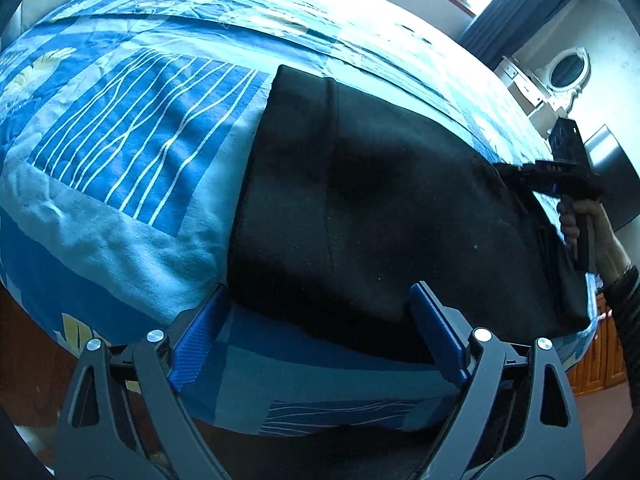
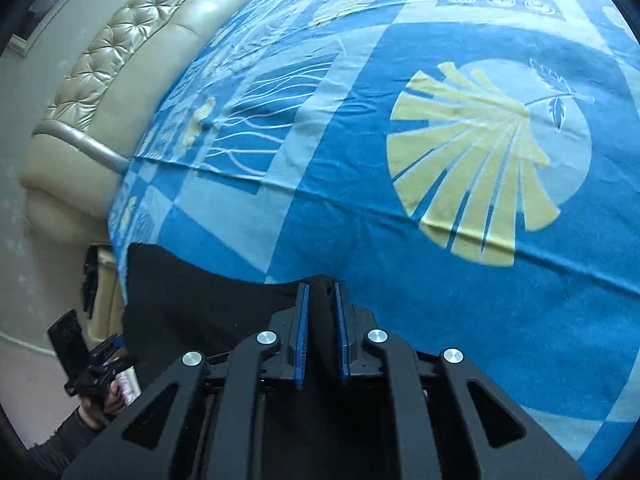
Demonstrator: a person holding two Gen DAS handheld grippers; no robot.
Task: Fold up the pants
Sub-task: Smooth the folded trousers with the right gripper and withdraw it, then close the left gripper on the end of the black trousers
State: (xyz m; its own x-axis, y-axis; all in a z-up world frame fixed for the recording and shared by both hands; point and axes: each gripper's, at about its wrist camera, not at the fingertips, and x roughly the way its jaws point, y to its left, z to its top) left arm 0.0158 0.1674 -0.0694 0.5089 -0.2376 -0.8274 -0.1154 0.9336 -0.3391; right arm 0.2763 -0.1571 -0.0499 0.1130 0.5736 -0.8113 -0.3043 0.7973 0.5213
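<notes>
Black pants (image 1: 380,216) lie flat on a blue patterned bedspread (image 1: 132,152), near the bed's front edge. My left gripper (image 1: 320,312) is open, its blue pads (image 1: 200,340) straddling the near edge of the pants without closing on them. My right gripper (image 2: 322,304) is shut on a fold of the black pants (image 2: 208,304) at their far end. It also shows in the left wrist view (image 1: 520,172), at the pants' right edge, held by a hand. The left gripper shows small at lower left of the right wrist view (image 2: 100,364).
The bedspread (image 2: 460,140) covers a wide bed with a padded cream headboard (image 2: 120,52). A white dresser with an oval mirror (image 1: 568,68), a window with dark curtains (image 1: 516,4) and a wooden cabinet (image 1: 600,352) stand beyond the bed.
</notes>
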